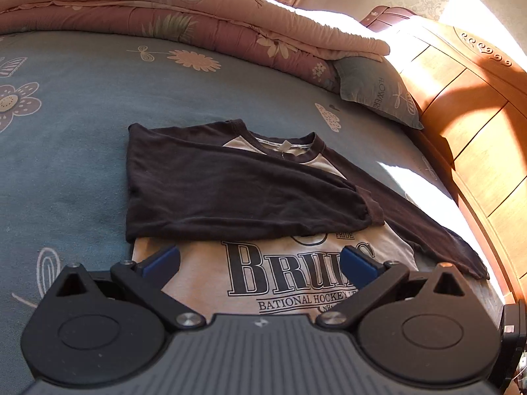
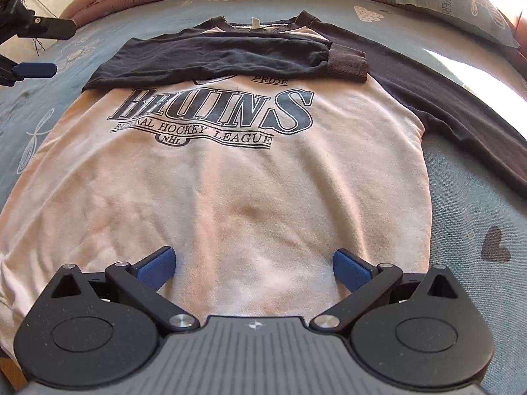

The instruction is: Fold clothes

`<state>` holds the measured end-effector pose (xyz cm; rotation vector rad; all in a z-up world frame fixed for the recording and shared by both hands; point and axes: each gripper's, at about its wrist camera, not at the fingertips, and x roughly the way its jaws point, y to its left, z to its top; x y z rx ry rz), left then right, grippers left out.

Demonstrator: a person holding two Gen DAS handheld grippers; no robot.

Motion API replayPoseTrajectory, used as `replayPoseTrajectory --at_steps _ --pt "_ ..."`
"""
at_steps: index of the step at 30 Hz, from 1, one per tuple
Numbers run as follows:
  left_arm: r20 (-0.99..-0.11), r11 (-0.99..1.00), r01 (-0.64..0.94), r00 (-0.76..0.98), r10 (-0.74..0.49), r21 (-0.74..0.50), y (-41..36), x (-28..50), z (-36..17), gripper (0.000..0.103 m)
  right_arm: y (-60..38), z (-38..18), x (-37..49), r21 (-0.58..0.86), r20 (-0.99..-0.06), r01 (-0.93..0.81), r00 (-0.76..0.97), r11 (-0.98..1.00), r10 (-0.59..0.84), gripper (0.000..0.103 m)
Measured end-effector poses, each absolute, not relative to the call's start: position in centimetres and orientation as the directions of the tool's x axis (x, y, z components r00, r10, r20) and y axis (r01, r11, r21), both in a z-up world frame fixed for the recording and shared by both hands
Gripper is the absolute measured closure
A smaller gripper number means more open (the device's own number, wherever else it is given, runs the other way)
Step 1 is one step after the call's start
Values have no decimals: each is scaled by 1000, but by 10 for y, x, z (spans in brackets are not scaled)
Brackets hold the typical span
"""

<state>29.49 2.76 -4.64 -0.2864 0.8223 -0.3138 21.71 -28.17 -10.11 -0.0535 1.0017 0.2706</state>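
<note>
A cream sweatshirt with dark sleeves and a "BRUINS" print lies flat, front up, on the blue bed sheet. One dark sleeve is folded across the chest, its brown cuff near the other shoulder. The other sleeve stretches out to the right. My left gripper hovers open over the printed chest with nothing between its blue pads. My right gripper stands open above the lower body of the sweatshirt. The left gripper's blue fingertip also shows at the far left of the right wrist view.
A folded floral quilt lies along the far side of the bed. A blue cushion leans by the wooden headboard on the right. Bright sunlight falls across the headboard and the sheet beside it.
</note>
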Motion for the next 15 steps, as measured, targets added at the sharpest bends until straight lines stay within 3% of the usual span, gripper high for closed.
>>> replayPoseTrajectory --at_steps 7,10,15 --pt "-667 905 295 611 -426 -307 23 292 -95 1 -279 -108 214 47 -798 -211 581 976 163 0" --pt "-651 874 286 584 -485 -393 41 291 -103 1 -278 -107 214 44 -791 -201 591 979 157 0" --pt "-589 846 213 635 -500 -489 89 291 -71 1 -254 -81 217 -1 -785 -224 604 975 138 0"
